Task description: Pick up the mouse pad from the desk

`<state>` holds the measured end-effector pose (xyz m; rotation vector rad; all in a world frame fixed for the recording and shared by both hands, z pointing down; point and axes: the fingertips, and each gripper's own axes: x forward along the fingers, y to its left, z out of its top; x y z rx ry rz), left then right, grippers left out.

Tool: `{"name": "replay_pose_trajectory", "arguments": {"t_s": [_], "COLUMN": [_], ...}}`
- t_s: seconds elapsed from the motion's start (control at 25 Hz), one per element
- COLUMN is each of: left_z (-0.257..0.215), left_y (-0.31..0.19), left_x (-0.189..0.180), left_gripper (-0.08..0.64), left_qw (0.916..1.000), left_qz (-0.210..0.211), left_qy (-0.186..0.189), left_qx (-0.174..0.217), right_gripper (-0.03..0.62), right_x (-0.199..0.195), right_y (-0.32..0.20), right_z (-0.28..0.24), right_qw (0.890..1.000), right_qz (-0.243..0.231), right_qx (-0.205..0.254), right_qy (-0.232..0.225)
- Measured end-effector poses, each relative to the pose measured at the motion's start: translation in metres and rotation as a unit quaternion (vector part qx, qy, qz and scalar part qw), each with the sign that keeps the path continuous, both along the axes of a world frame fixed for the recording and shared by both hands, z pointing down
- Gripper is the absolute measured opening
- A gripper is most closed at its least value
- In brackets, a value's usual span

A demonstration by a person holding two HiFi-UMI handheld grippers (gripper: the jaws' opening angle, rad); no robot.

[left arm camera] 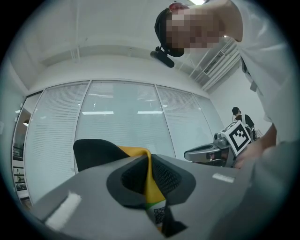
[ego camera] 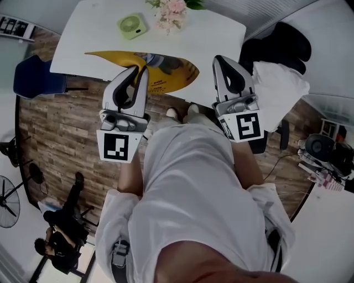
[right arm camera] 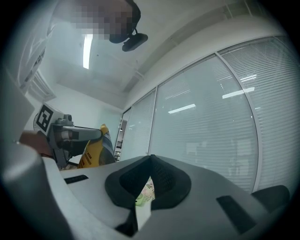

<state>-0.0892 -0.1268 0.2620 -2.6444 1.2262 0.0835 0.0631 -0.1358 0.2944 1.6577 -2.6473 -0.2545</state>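
The mouse pad [ego camera: 166,71] is yellow with printed pictures and a black underside, and it hangs curled above the white desk [ego camera: 94,38]. My left gripper [ego camera: 139,71] is shut on its near edge. In the left gripper view the yellow edge [left arm camera: 148,180] runs up between the closed jaws, and the black underside [left arm camera: 96,151] shows behind. My right gripper [ego camera: 222,61] hovers to the right of the pad, apart from it, its jaws together with nothing in them. The right gripper view shows the left gripper [right arm camera: 77,135] with the pad [right arm camera: 96,151] at the left.
On the desk stand a green mini fan [ego camera: 131,25] and a bunch of pink flowers [ego camera: 171,13]. A blue chair [ego camera: 36,77] is at the left, and a black chair with a white cloth [ego camera: 279,83] at the right. A person [ego camera: 63,226] stands at lower left.
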Motion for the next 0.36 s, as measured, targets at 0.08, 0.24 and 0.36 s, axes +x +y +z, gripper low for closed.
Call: {"name": "replay_pose_trajectory", "arguments": {"t_s": [0.08, 0.24, 0.36], "left_z": [0.003, 0.008, 0.010], "left_y": [0.003, 0.006, 0.007], "left_x": [0.000, -0.004, -0.008], "left_gripper": [0.023, 0.023, 0.023], "left_qw": [1.0000, 0.9999, 0.9999], "left_qz": [0.002, 0.007, 0.008], "left_qy": [-0.002, -0.001, 0.005], "left_qx": [-0.002, -0.010, -0.014], "right_gripper": [-0.003, -0.003, -0.003], "right_x": [-0.001, -0.006, -0.012], "right_y": [0.003, 0.005, 0.008], "right_z": [0.001, 0.001, 0.001], "right_qw": [1.000, 1.000, 1.000], "right_qz": [0.000, 0.000, -0.001], "right_qx": [-0.001, 0.002, 0.002], "right_qy": [0.000, -0.002, -0.002]}}
